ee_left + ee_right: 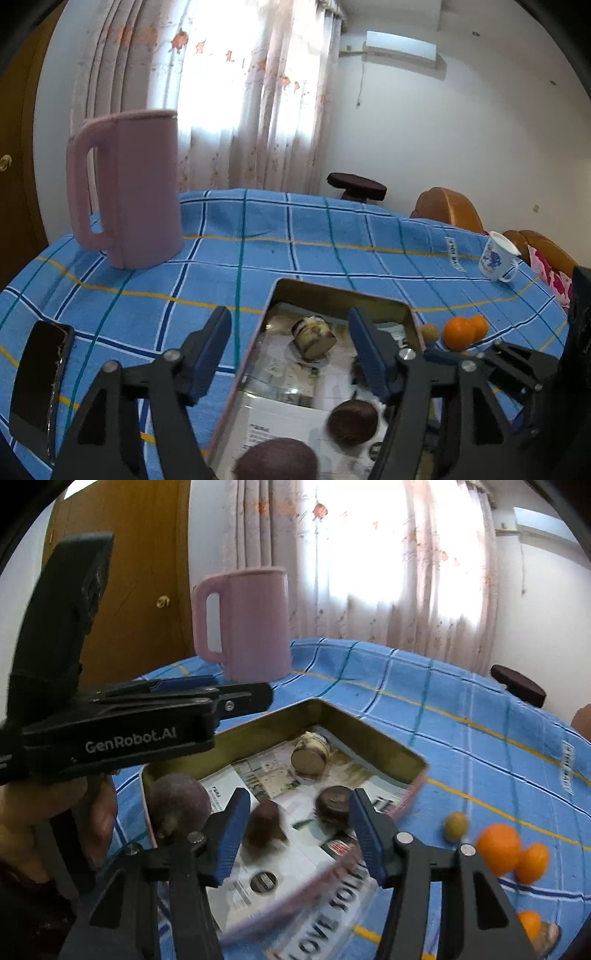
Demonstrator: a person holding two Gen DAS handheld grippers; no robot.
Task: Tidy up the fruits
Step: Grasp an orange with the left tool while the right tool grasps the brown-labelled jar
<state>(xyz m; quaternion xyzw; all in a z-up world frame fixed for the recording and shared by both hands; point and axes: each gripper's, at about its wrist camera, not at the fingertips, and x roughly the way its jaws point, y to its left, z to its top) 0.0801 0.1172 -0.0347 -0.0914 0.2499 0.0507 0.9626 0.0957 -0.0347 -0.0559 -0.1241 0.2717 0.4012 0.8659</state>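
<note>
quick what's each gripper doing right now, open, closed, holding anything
Left gripper: open, holding nothing, over the tin.
Right gripper: open, holding nothing, over the same tin.

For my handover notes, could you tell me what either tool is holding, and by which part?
Nothing is held: the left tool and the right tool both stand open over the tin.
</note>
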